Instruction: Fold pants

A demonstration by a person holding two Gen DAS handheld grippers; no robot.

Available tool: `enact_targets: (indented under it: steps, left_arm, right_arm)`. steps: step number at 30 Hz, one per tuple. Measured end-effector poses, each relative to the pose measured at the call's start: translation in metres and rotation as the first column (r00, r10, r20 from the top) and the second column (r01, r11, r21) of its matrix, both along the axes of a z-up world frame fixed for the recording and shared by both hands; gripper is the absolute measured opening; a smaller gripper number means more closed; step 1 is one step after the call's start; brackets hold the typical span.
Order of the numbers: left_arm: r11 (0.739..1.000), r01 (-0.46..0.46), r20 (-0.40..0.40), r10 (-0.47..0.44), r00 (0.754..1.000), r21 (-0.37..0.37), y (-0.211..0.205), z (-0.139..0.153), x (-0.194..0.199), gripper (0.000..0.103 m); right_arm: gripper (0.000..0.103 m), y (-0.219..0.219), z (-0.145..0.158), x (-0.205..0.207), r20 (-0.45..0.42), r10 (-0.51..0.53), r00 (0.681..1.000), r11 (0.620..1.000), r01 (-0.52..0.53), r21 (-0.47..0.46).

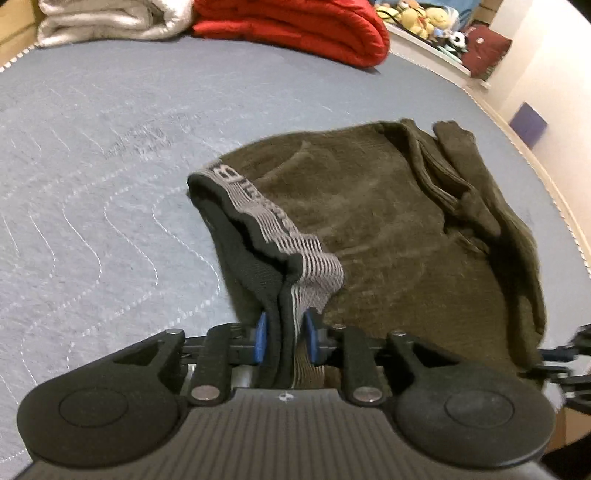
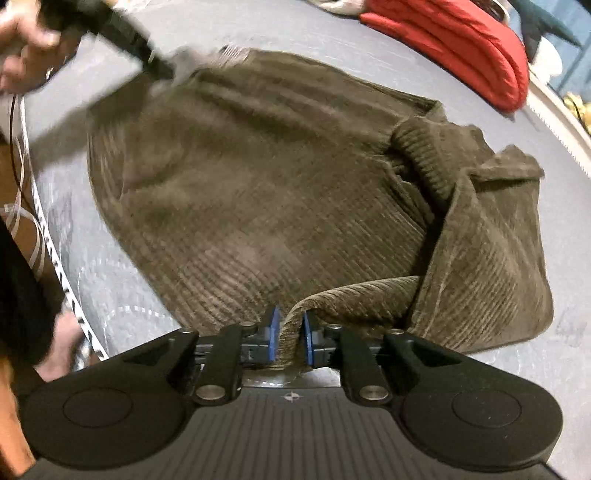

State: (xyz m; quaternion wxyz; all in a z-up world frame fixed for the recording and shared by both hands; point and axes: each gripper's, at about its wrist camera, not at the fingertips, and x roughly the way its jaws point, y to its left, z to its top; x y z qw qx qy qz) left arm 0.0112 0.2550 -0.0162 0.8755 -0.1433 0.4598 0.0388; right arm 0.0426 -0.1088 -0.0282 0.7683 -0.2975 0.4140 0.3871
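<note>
Both tools are pinching olive corduroy pants (image 2: 258, 192) on a bed (image 1: 92, 166): left tool (image 1: 284, 338) gripping the waistband (image 1: 266, 229), right tool (image 2: 290, 338) gripping a fabric fold, likely for folding.

Support surface: a bed (image 1: 110, 155) covered by a grey-blue quilted mattress pad with wavy white stitching and a pale braided edge. Items lying directly on it, left wrist view: olive-brown corduroy pants (image 1: 388, 221), spread from centre toward 3 o'clock; a folded red blanket (image 1: 295, 26) at 12 o'clock; a folded white blanket (image 1: 107, 18) at 11 o'clock, touching the red one. Right wrist view: the pants fill the centre; the red blanket sits at 1 o'clock, well apart.
</note>
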Motion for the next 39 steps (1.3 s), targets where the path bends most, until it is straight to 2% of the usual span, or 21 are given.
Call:
enact_targets:
  steps: [2,5,7,8,11,14,17,19,21,23,24,25,26,29,33,36,39]
  left_arm:
    - [0.999,-0.015,0.017,0.014,1.000,0.031,-0.004,0.007,0.006,0.045]
    - [0.984,-0.068,0.108,0.050,0.993,0.166,-0.013,0.023,0.003,0.070]
    - [0.963,-0.106,0.165,0.066,0.984,0.247,-0.016,0.034,0.003,0.074]
    - [0.961,-0.117,0.190,0.069,0.979,0.250,-0.016,0.039,0.003,0.076]
    - [0.971,-0.148,0.218,0.106,0.970,0.186,-0.020,0.041,0.003,0.081]
    - [0.979,-0.162,0.155,0.141,0.978,0.128,-0.031,0.032,0.013,0.083]
    - [0.974,-0.150,0.154,0.124,0.980,0.170,-0.048,0.028,0.021,0.085]
    - [0.967,-0.138,0.206,0.094,0.974,0.212,-0.058,0.032,0.022,0.085]
    - [0.969,-0.110,0.249,0.053,0.967,0.219,-0.066,0.034,0.024,0.085]
    - [0.977,-0.066,0.260,0.012,0.966,0.201,-0.075,0.032,0.028,0.085]
    - [0.981,-0.034,0.256,-0.016,0.967,0.189,-0.081,0.030,0.032,0.085]
    - [0.985,0.001,0.253,-0.046,0.966,0.173,-0.085,0.030,0.034,0.085]
    - [0.987,0.034,0.251,-0.073,0.965,0.158,-0.090,0.029,0.036,0.085]
    - [0.982,0.124,0.253,-0.157,0.955,0.139,-0.104,0.031,0.041,0.085]
    - [0.971,0.194,0.233,-0.223,0.947,0.141,-0.122,0.021,0.048,0.085]
    - [0.961,0.241,0.213,-0.265,0.940,0.132,-0.137,0.017,0.053,0.085]
    - [0.948,0.278,0.193,-0.304,0.933,0.152,-0.154,0.015,0.060,0.085]
  right_arm:
    - [0.023,-0.009,0.015,0.012,-0.007,-0.028,1.000,0.998,0.029,0.063]
    - [0.036,-0.038,0.044,0.013,-0.030,-0.071,0.997,0.968,0.076,0.239]
    - [0.051,-0.058,0.063,0.028,-0.041,-0.122,0.992,0.928,0.129,0.349]
    - [0.052,-0.065,0.068,0.034,-0.029,-0.155,0.988,0.916,0.154,0.371]
    - [0.052,-0.071,0.064,0.058,0.015,-0.268,0.963,0.898,0.245,0.366]
    - [0.053,-0.057,0.041,0.084,0.023,-0.333,0.943,0.898,0.309,0.314]
    - [0.056,-0.035,0.014,0.103,0.038,-0.356,0.934,0.902,0.333,0.273]
    - [0.060,-0.025,0.001,0.112,0.064,-0.364,0.929,0.909,0.339,0.241]
    - [0.061,-0.013,-0.008,0.122,0.100,-0.354,0.930,0.920,0.327,0.216]
    - [0.057,-0.006,-0.017,0.131,0.128,-0.367,0.921,0.921,0.341,0.190]
    - [0.042,-0.007,-0.021,0.136,0.118,-0.391,0.913,0.912,0.367,0.184]
    - [0.018,-0.010,-0.021,0.139,0.094,-0.411,0.907,0.903,0.391,0.179]
    - [0.012,-0.015,-0.019,0.143,0.073,-0.429,0.900,0.893,0.412,0.180]
    - [0.011,-0.043,0.002,0.141,0.069,-0.470,0.880,0.863,0.442,0.245]
    - [0.010,-0.110,0.033,0.128,0.024,-0.546,0.837,0.794,0.509,0.333]
    - [0.010,-0.169,0.044,0.106,-0.036,-0.582,0.812,0.753,0.555,0.353]
    - [0.009,-0.216,0.043,0.081,-0.074,-0.593,0.802,0.747,0.582,0.323]
